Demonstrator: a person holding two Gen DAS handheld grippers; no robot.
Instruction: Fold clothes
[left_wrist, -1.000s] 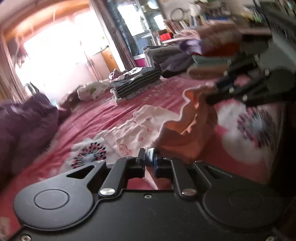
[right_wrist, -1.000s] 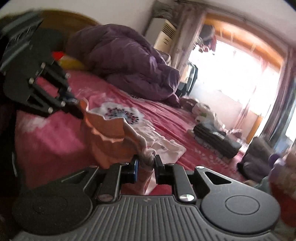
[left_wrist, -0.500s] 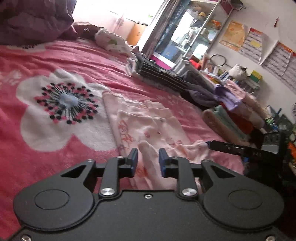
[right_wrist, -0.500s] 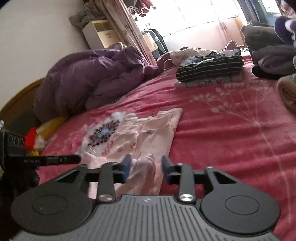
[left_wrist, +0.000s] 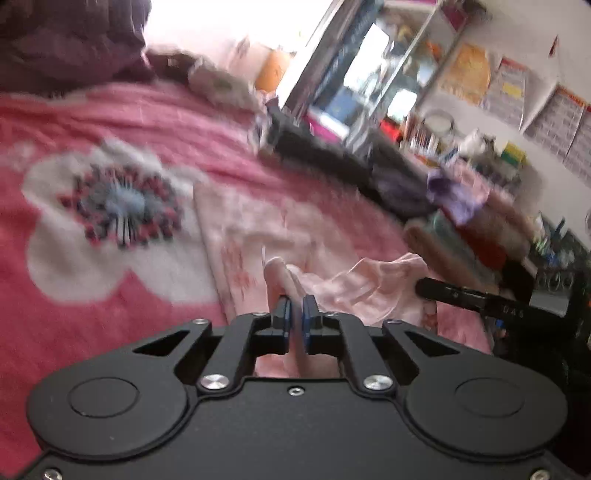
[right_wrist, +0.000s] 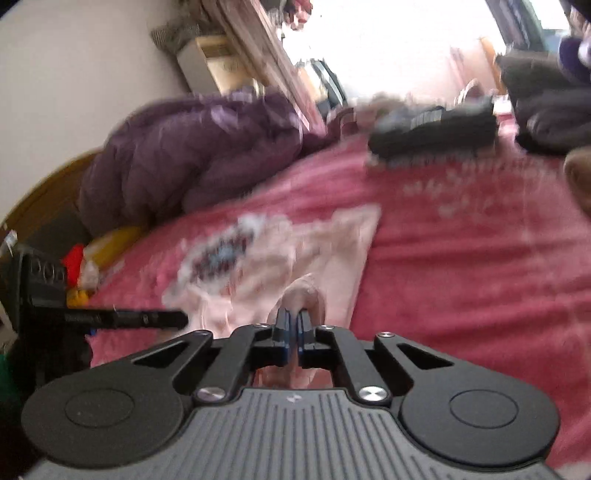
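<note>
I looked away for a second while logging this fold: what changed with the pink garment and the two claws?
The pink garment, held bunched in the air a second ago, now lies spread on the red bedspread. Both claws opened, then closed again: left claw and right claw each pinch a fold at its near edge. The purple duvet and folded stack stayed put.

faint letters "das" on right hand-held gripper (left_wrist: 480, 297)
</note>
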